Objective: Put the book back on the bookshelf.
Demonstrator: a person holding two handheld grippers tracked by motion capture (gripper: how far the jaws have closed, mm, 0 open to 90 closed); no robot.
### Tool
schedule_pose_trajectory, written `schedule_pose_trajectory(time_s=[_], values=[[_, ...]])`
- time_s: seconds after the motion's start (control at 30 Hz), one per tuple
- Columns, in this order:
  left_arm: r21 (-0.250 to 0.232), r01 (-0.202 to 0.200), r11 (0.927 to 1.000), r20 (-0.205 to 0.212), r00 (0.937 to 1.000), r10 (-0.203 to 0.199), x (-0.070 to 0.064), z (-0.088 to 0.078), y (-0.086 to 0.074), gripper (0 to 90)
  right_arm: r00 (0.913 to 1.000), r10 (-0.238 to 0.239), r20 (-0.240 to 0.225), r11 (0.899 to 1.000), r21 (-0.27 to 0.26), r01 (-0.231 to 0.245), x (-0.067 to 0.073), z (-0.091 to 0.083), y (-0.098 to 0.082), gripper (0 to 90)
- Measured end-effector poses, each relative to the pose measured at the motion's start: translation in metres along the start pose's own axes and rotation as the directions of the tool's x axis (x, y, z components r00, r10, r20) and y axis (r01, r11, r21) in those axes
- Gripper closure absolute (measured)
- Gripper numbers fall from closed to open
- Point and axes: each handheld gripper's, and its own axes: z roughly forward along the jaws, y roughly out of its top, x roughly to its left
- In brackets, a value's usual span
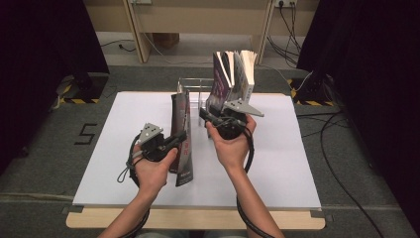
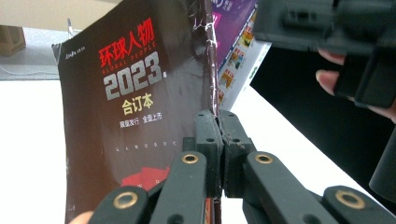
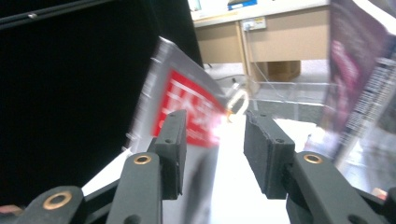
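The left gripper (image 2: 219,140) is pinching the dark glossy 2023 magazine (image 2: 140,102) upright mid-desk, while the right gripper (image 3: 212,140) is hanging open, gripping nothing.

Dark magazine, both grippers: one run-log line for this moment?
left gripper: shut on dark magazine | right gripper: open, holding nothing | clear rack: holds other magazines

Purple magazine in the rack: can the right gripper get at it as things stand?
Probably yes. The right gripper has open, empty jaws beside the purple magazine in the clear rack. The left gripper holds the dark magazine off to the side.
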Motion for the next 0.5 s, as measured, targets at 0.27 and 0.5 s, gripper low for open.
schedule_pose_trajectory(time_s=[0.27, 0.5], values=[[-0.027, -0.011, 0.9996, 0.014, 0.9998, 0.011, 0.003, -0.004, 0.004, 87.8, 0.9986, 0.01, 0.053, 0.999, 0.034, -0.012, -0.027, -0.016, -0.014, 61.6], [-0.062, -0.035, 0.9975, 0.031, 0.9988, 0.037, 0.002, -0.01, 0.011, 87.9, 0.9941, 0.033, 0.103, 0.998, 0.043, -0.038, -0.051, -0.034, -0.027, 62.3]])
